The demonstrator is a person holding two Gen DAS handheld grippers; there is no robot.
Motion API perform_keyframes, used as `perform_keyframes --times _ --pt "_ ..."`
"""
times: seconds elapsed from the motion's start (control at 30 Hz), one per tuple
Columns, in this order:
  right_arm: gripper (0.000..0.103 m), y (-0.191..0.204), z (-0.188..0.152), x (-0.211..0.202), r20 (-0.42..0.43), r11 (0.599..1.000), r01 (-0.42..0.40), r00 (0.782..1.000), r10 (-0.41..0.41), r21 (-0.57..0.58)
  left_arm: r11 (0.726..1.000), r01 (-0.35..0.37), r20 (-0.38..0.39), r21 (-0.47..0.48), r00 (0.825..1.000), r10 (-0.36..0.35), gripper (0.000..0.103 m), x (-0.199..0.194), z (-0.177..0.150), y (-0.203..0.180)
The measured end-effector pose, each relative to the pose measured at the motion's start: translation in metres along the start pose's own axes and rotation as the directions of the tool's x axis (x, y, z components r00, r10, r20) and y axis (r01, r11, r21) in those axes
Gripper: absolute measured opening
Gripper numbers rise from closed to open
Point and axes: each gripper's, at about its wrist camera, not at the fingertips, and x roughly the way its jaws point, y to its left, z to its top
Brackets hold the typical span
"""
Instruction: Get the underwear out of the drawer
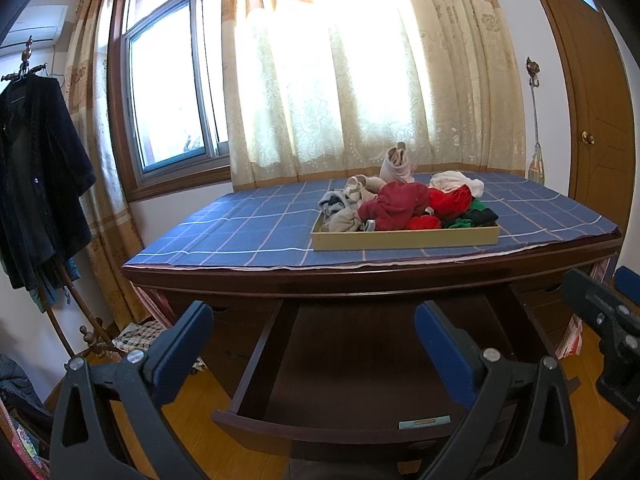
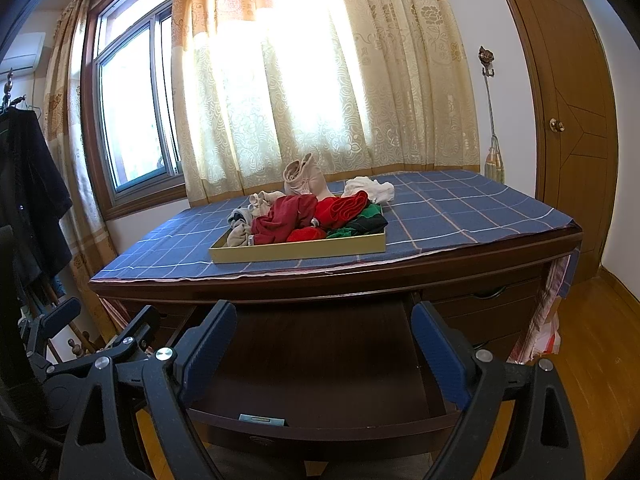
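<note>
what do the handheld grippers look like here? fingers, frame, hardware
Both alike: left gripper and right gripper have black plastic frames with triangular cutouts, silver round bolt heads, and two fingers faced with ribbed blue pads. No cables, markings or sleeves are visible.

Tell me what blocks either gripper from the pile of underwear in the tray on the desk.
Nothing visible does. The left gripper and right gripper hang open over the pulled-out drawer; the underwear sits uncovered in the tray.

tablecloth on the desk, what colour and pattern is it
The tablecloth is blue with a grid of thin white and pinkish lines, clearest in the right wrist view.
</note>
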Motion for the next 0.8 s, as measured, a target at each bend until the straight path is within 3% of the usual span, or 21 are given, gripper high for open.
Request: perform_keyframes --times 0.8 --pt "0.091 0.0002 -0.0014 0.0015 -0.008 1.000 -0.001 1.000 0.001 -0.001 1.000 -0.007 0.056 -0.001 0.998 0.007 0.103 -0.0091 0.0023 -0.0001"
